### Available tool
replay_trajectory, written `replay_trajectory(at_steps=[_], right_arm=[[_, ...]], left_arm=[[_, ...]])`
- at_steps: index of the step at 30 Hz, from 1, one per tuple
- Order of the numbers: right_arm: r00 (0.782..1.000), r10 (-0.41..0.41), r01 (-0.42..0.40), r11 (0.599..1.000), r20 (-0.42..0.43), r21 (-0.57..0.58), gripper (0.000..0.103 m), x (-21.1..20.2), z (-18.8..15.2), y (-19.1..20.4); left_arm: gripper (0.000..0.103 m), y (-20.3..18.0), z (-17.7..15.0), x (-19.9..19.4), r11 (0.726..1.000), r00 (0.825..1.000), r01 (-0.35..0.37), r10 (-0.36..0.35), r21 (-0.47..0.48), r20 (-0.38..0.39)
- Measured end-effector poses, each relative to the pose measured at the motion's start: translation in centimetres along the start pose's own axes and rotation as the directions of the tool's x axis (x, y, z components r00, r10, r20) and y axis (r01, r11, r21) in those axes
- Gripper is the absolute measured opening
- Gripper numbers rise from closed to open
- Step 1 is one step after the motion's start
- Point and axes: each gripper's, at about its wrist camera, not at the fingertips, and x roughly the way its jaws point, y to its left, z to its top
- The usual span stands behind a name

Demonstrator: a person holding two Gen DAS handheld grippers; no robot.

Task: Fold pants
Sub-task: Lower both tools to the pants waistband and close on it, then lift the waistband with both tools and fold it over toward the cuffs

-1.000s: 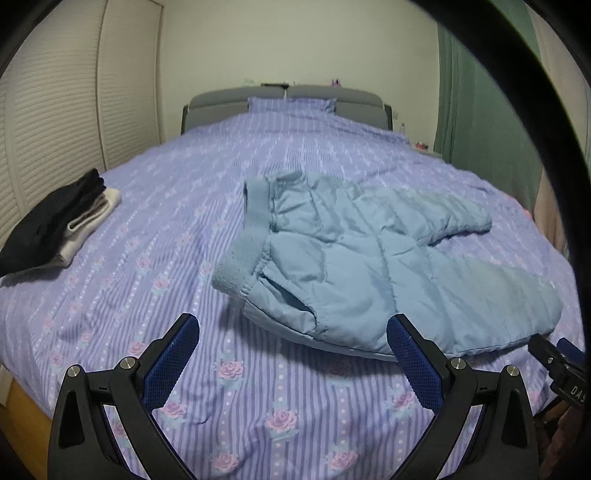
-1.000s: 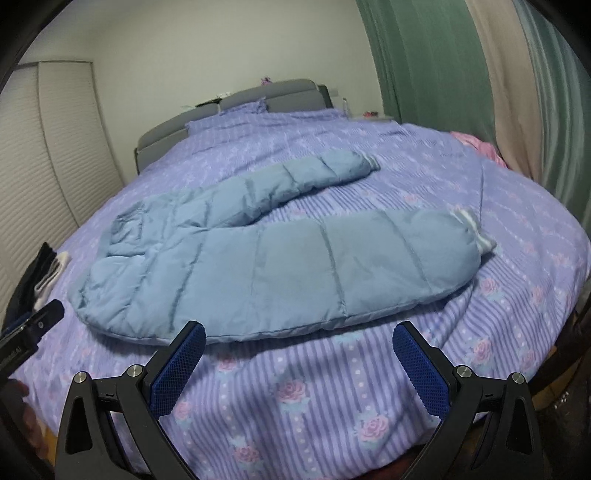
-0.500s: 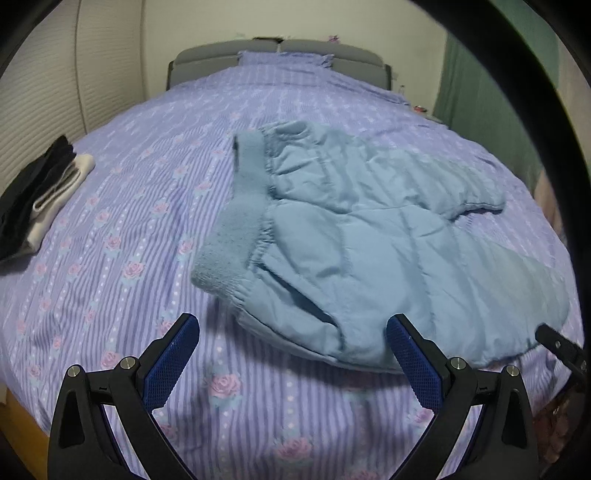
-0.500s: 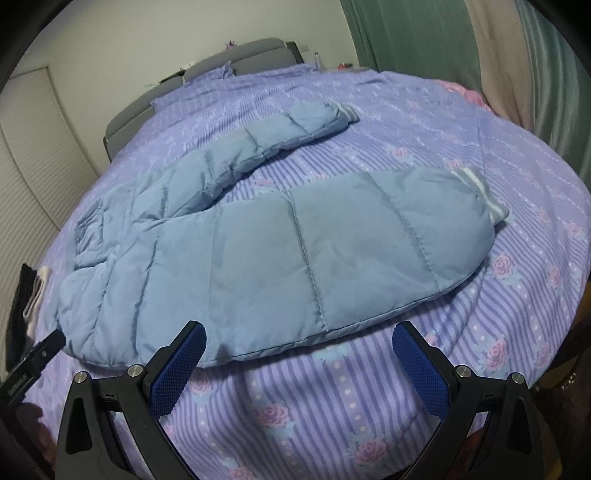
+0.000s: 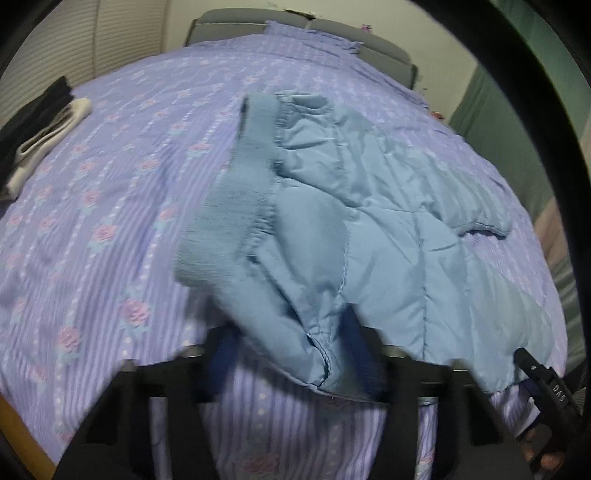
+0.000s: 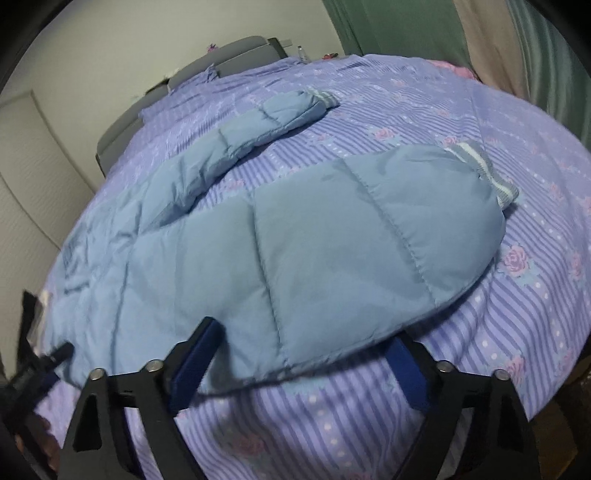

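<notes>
Left wrist view, blurred, striped floral bedspread [image 5: 110,206], grey headboard [image 5: 229,22]

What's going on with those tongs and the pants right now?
Left tongs and right tongs open, straddling near edge of blue pants. Pants flat on bed, unfolded. Folded clothes far left, clear.

1. One pair of quilted blue pants [image 5: 369,221] – two legs, each with a striped cuff [image 6: 484,170].
2. One bed [image 5: 110,221], one grey headboard [image 6: 229,59].
3. One stack of folded clothes [image 5: 40,125] – dark and cream.
4. Two grippers: left gripper [image 5: 291,354], right gripper [image 6: 299,365].
</notes>
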Motion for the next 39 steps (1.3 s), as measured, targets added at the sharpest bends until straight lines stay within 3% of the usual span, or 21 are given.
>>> replay_trajectory(at_steps=[4,8,15,19,25,28,39], right_arm=[[0.999,-0.016,0.018,0.998,0.028,-0.068,0.042,-1.0,0.5,0.9],[0.998,0.005,0.001,0.995,0.056,-0.100,0.020,-3.2,1.3,1.5],[0.995,0.055,-0.041,0.986,0.087,-0.163,0.017,-6.4,1.6,3.4],[0.992,0.100,-0.084,0.975,0.072,-0.203,0.016,-7.7,0.7,4.8],[0.986,0.152,-0.125,0.940,0.063,-0.318,0.016,-8.1,-0.2,8.6],[0.984,0.165,-0.135,0.934,0.065,-0.332,0.015,-8.0,0.2,9.8],[0.977,0.169,-0.124,0.947,0.132,-0.297,0.015,-6.5,6.2,12.0]], left_arm=[[0.018,0.1,0.2,-1.2,1.000,0.999,0.027,-0.027,0.008,0.017],[0.012,-0.4,0.4,-2.9,0.999,0.997,0.010,-0.013,0.042,0.079],[0.011,1.3,-0.4,-5.5,0.999,0.992,-0.009,0.004,0.039,0.125],[0.011,3.2,-1.6,-7.4,0.997,0.987,-0.066,0.061,0.033,0.152],[0.011,6.3,-1.9,-8.4,0.993,0.986,-0.115,0.119,-0.040,0.120],[0.011,6.5,-1.0,-8.5,0.992,0.988,-0.109,0.115,-0.064,0.104],[0.011,4.3,4.8,-8.8,0.995,0.982,-0.100,0.101,-0.019,0.159]])
